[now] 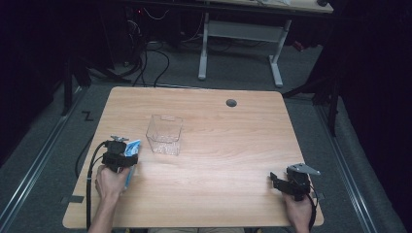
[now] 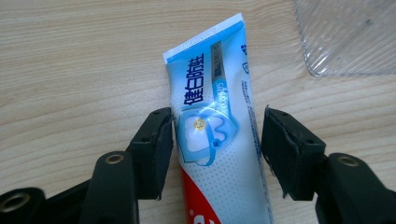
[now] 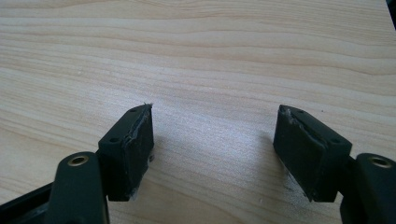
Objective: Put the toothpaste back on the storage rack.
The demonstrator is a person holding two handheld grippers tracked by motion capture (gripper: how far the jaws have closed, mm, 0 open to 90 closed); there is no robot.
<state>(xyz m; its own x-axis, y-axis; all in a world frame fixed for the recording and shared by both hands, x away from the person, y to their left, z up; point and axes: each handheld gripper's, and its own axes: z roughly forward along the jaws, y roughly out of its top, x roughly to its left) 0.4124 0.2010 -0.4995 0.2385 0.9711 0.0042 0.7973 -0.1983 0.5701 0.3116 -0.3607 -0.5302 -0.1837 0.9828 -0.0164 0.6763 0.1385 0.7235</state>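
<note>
A blue and white toothpaste tube (image 2: 215,140) with a red lower end lies flat on the wooden table (image 1: 233,150), seen at the left in the high view as the tube (image 1: 132,148). My left gripper (image 2: 217,121) straddles it with the jaws open: the left jaw touches the tube's edge and the right jaw stands a little off it. In the high view the left gripper (image 1: 121,148) sits near the table's left edge. My right gripper (image 1: 274,179) rests at the front right, and its own view shows the right gripper (image 3: 215,126) open over bare wood.
A clear plastic container (image 1: 165,135) stands just right of and beyond the tube, its ribbed corner (image 2: 345,37) near the left gripper. A cable hole (image 1: 231,102) lies at the table's back. Another desk's legs (image 1: 277,58) and floor cables stand beyond.
</note>
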